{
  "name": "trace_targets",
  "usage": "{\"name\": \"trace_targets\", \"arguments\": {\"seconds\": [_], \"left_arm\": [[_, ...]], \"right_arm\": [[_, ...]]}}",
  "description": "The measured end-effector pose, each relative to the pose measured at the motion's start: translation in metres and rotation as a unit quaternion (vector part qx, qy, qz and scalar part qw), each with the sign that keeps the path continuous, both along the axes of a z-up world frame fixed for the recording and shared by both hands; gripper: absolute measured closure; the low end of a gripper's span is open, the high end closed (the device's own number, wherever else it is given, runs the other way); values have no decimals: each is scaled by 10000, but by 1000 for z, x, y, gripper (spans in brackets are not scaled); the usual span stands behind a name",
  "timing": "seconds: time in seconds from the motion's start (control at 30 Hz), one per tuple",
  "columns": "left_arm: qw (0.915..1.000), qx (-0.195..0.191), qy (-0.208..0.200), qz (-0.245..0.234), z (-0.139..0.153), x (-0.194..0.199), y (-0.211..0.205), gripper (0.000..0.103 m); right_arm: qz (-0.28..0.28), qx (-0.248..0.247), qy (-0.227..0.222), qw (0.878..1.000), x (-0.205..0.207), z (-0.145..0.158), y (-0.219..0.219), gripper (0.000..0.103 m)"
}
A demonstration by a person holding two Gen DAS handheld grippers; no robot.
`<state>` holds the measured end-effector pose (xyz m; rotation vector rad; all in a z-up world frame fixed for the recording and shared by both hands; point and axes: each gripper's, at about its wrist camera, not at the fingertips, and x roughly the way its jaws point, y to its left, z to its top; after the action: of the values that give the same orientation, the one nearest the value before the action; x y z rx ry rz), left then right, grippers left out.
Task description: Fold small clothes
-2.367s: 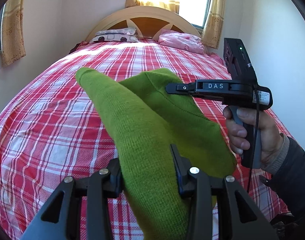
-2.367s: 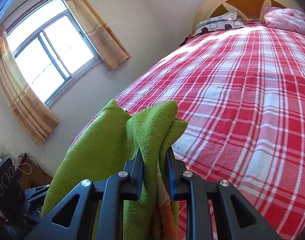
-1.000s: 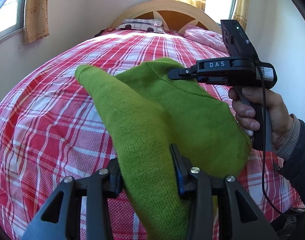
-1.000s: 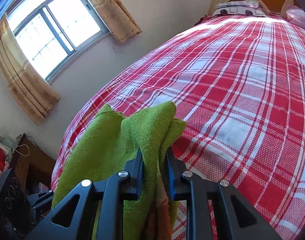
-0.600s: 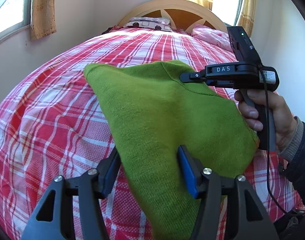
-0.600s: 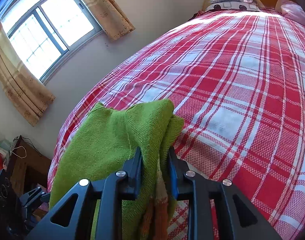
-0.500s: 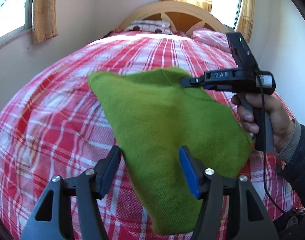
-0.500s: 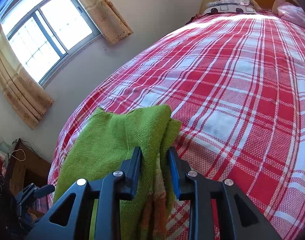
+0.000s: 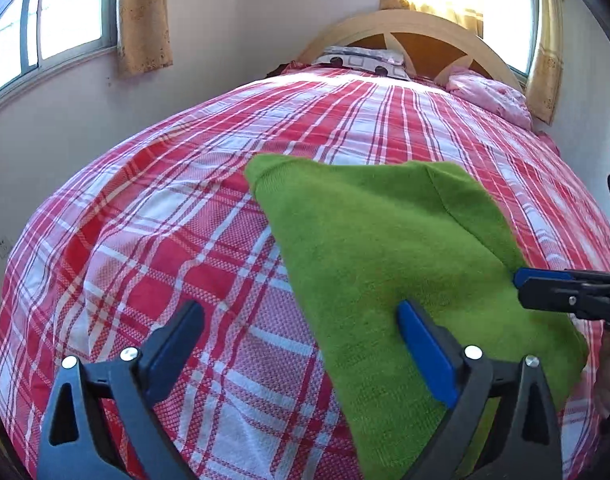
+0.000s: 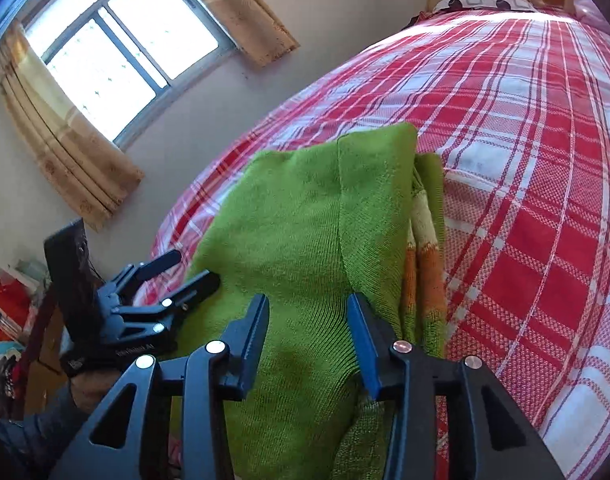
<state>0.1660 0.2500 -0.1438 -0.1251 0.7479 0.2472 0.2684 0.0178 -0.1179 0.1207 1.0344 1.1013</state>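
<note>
Green sweater (image 9: 389, 264) on plaid bedspread (image 9: 165, 240); orange stripes (image 10: 423, 280) only right-wrist view

Both grippers let go. The left gripper (image 9: 301, 344) has its jaws wide apart now, and they no longer pinch the green sweater (image 9: 389, 264). The right gripper (image 10: 309, 332) has its jaws apart too. Before, each one squeezed the cloth and held it up in a bunch. Now the sweater lies spread out flat on the bed (image 9: 153, 240). The left gripper sits off to the sweater's left side.
</note>
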Motion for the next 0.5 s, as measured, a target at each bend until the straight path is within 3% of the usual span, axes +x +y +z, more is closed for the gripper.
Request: {"name": "trace_targets", "arguments": {"seconds": [0.07, 0.17, 0.33, 0.5], "left_arm": [[9996, 280, -80, -10, -3, 1, -5, 0], [9998, 117, -149, 36, -7, 1, -3, 0], [9995, 228, -182, 118, 3, -6, -11, 0], [9988, 425, -212, -118, 17, -18, -24, 0]], "right_arm": [[-65, 146, 121, 9998, 4, -3, -3, 61], [-52, 151, -126, 9998, 0, -4, -2, 61], [-223, 263, -343, 9988, -14, 1, -13, 59], [-264, 312, -619, 9972, -22, -2, -17, 59]]}}
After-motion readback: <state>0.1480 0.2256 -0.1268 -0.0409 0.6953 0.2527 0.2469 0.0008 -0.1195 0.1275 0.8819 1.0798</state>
